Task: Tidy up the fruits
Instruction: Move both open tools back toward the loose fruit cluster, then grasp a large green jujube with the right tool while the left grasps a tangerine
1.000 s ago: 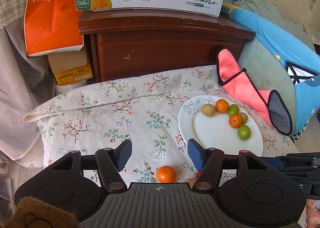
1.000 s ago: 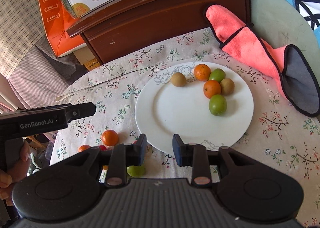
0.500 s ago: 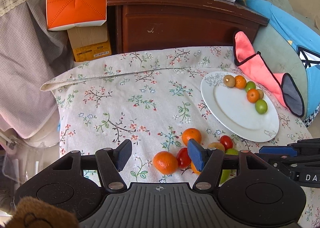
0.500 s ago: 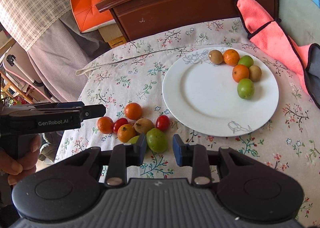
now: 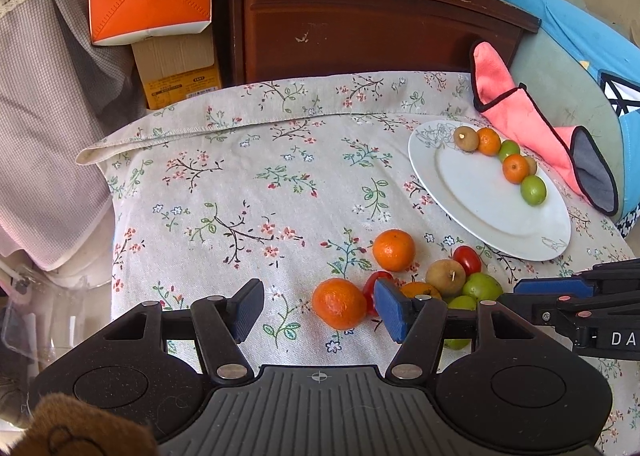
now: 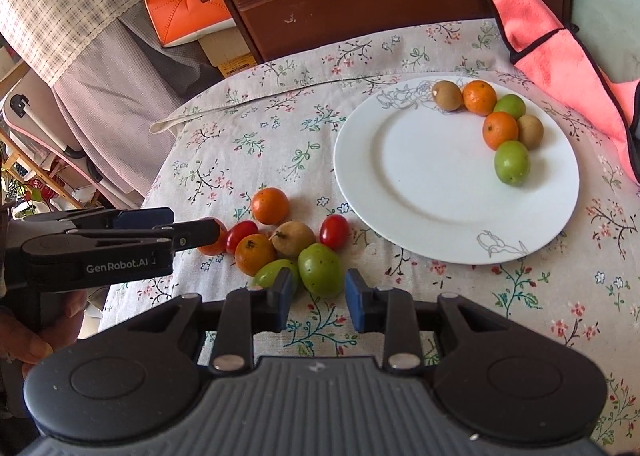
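Both tools have dropped in toward the loose fruit over the last second, so the pile that sat at the bottom edge of view a moment ago now sits right at the fingers.

The left tool has its jaws apart with nothing in them, and the wrinkly-skinned orange mandarin lies just past the gap.

The right tool is open too, narrower, with the smooth oval green fruit right at its mouth but not pinched.

So I'd say the next pickups are lined up.

Beyond that, the glossy round white ceramic plate holds six fruits along its far edge, on the soft floral-cloth-covered bench.
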